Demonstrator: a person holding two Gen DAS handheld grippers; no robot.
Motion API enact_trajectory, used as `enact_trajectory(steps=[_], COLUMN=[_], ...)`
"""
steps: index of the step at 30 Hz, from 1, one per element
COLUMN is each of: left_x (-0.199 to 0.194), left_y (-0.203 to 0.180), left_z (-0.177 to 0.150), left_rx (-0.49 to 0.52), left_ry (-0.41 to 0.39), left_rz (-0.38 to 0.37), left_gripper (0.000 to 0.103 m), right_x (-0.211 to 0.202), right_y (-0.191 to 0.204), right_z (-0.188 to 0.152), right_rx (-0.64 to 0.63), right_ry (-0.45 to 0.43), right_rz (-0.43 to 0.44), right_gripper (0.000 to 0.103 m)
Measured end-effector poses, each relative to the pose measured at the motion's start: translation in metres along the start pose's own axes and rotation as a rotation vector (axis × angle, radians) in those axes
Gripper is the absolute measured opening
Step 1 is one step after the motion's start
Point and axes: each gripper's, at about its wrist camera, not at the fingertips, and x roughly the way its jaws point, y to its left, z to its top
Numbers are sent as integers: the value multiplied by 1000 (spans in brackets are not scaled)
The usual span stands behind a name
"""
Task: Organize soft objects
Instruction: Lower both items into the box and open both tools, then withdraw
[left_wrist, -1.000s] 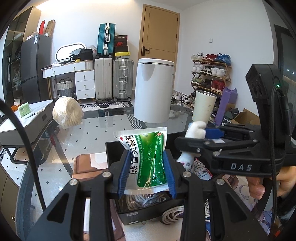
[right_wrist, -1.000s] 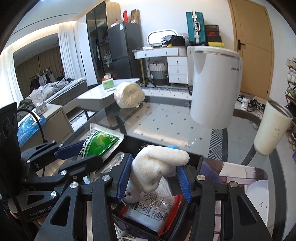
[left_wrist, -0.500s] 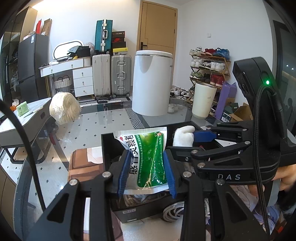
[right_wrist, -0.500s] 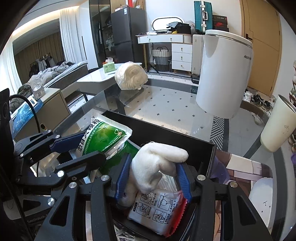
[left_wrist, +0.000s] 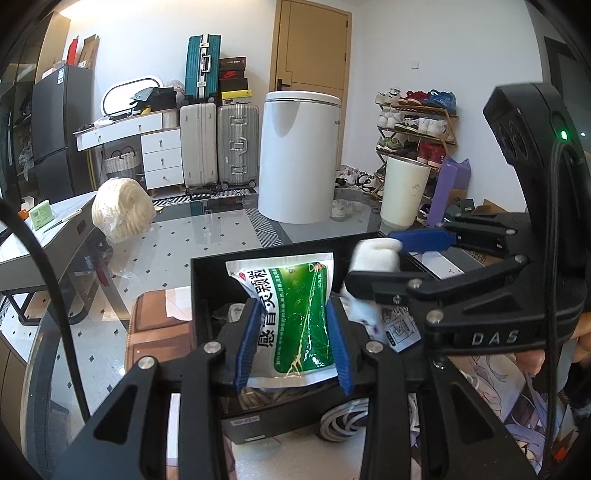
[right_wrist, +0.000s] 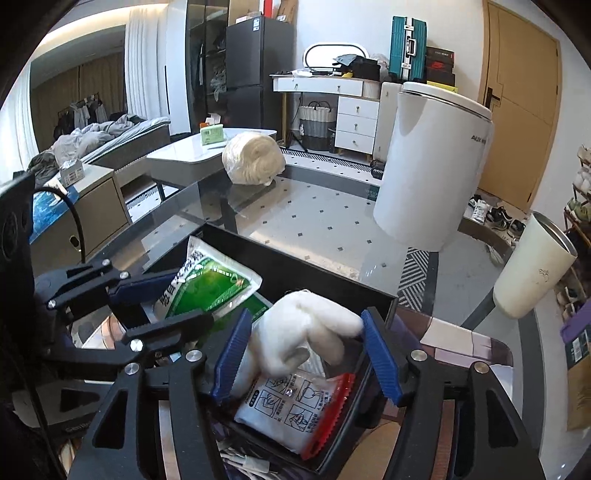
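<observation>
1. Over the last second both claws have sunk toward the black storage box (left_wrist: 207, 295), and the right claw's grip has widened, where before it pinched the toy firmly.

2. The left claw (left_wrist: 293, 345) is pinching a green-and-white sachet (left_wrist: 295, 314), held upright just above the box's contents.

3. The right claw (right_wrist: 304, 356) stands spread around a white plush toy (right_wrist: 303, 338); the toy touches the right pad, but whether it is already fully let go is hard to tell from this angle.

4. The plush toy lies on a red-edged zip bag (right_wrist: 295, 413) inside the box, at the end nearest the right claw.

5. The box sits on a glass tabletop (right_wrist: 332, 229), with a cream yarn bundle (right_wrist: 253, 158) well apart at the far edge, not yet packed.

6. The step in hand appears to be dropping both soft items into the box.

7. Next, the right claw likely needs to lift clear of the toy without snagging it, while the left lowers the sachet beside it and opens.

8. The limp sachet may fold or lean as it lands.
</observation>
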Motion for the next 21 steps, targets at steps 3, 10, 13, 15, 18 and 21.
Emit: enact_trajectory(steps=[3, 10, 13, 15, 18, 21], left_x=[1, 4, 1, -2, -8, -21], left_y=[-2, -3, -5, -5, -5, -3], left_z=[1, 3, 2, 2, 1, -3], left_rx=[10, 13, 22, 22, 14, -7], left_ry=[3, 12, 11, 14, 21, 6], left_rz=[-2, 1, 8, -1, -5, -19], left_gripper=[37, 44, 58, 60, 73, 93], right_x=[-3, -15, -22, -28, -37, -48], right_y=[-2, -9, -12, -14, -16, -19], right_z=[-1, -8, -13, -18, -25, -34], right_rx=[-3, 30, 52, 66, 90, 115], right_ry=[-5, -20, -22, -28, -37, -51], right_rz=[-9, -9, -2, 0, 6, 23], right_gripper=[68, 81, 85, 87, 97, 102])
